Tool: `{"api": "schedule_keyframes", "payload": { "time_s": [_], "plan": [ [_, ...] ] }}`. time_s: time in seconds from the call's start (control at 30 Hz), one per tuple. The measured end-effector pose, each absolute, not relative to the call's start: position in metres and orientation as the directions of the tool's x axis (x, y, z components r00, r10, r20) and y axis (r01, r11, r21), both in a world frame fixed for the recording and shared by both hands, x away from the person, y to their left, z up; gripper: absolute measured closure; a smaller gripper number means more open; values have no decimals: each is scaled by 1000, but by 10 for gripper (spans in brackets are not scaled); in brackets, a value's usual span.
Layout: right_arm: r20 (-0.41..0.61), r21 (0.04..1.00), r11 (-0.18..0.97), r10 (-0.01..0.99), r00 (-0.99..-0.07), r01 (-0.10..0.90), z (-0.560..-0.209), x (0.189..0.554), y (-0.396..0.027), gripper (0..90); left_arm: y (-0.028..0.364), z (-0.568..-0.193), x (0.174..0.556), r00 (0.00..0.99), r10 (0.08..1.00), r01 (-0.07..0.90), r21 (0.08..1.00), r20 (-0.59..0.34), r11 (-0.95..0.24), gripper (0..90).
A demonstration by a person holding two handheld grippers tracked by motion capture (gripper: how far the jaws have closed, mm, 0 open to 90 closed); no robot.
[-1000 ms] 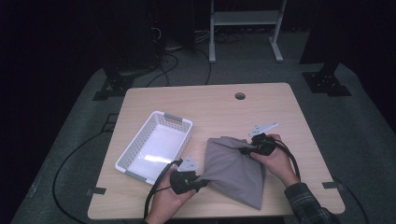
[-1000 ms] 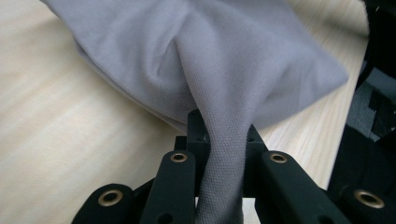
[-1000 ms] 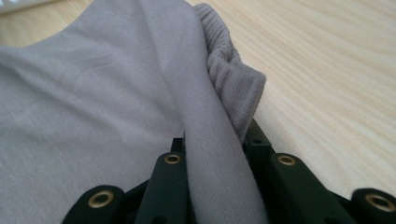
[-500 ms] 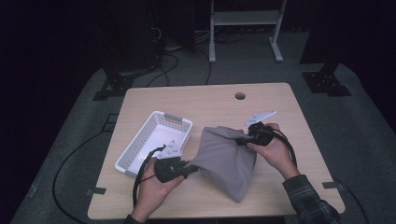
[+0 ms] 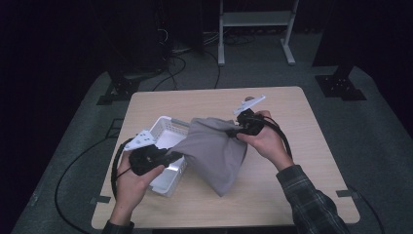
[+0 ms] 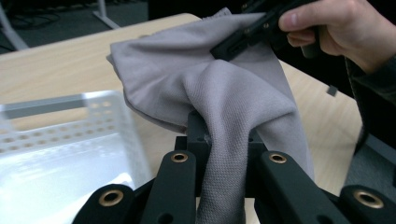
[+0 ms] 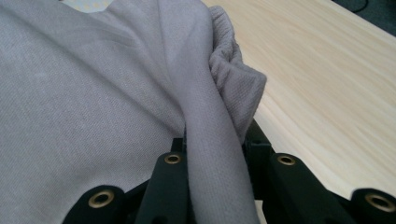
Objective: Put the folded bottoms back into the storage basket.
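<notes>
We hold a grey cloth [image 5: 214,151] between our two grippers, lifted off the wooden table [image 5: 311,161] so that it hangs in a sagging fold with its lowest tip toward the near side. Our left gripper [image 5: 170,157] sits at the left of the high view, over the near right corner of the white plastic basket [image 5: 168,127], and its jaws are clamped on one bunched edge of the cloth. In the left gripper view the fabric [image 6: 224,107] is gathered into a thick rope that runs down between the two black jaws and is pinched there, while the pale, perforated wall of the basket [image 6: 70,140] lies to the left of them.

Our right gripper [image 5: 236,130] is farther off and to the right, near the middle of the table, with its grey three-cornered plate tilted up on the far side. Its jaws are closed on the opposite edge of the cloth; in the right gripper view a twisted fold of the fabric [image 7: 210,121] passes between them and is squeezed tight, with bare table [image 7: 327,84] to the right. The left gripper view also shows our right hand [image 6: 336,28] gripping that tool at the cloth's upper edge.

The cloth stretches from one gripper to the other, part of it hanging over the basket's right rim. A sleeve of plaid fabric [image 5: 311,200] covers our right forearm at the near right.
</notes>
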State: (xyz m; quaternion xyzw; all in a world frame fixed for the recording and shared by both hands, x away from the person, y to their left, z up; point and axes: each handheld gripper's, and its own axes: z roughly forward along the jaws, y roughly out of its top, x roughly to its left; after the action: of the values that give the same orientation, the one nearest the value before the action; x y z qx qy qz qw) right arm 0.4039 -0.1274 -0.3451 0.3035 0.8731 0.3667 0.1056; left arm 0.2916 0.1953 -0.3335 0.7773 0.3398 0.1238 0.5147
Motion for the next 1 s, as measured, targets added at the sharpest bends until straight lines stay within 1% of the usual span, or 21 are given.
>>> {"api": "schedule_keyframes", "payload": {
  "time_s": [0.2,0.37,0.5,0.7,0.83,1.0],
  "plan": [
    [54,712,540,597,-800,450,-339,417,-92,754,234,-332,300,679,710,425,889,-189,-170,801],
    [87,720,520,590,-802,460,-337,428,-61,753,266,-334,305,624,750,440,892,-219,-106,801],
    [86,717,528,580,-810,455,-338,437,-35,753,289,-338,307,584,781,449,890,-221,-84,801],
    [99,708,536,571,-815,461,-353,446,-2,752,313,-350,312,557,803,463,882,-211,-89,797],
    [108,705,536,567,-817,465,-367,449,11,749,325,-364,318,553,806,482,870,-211,-104,793],
    [117,701,534,567,-815,473,-384,452,21,742,331,-378,323,563,803,495,858,-197,-137,779]
  ]
}}
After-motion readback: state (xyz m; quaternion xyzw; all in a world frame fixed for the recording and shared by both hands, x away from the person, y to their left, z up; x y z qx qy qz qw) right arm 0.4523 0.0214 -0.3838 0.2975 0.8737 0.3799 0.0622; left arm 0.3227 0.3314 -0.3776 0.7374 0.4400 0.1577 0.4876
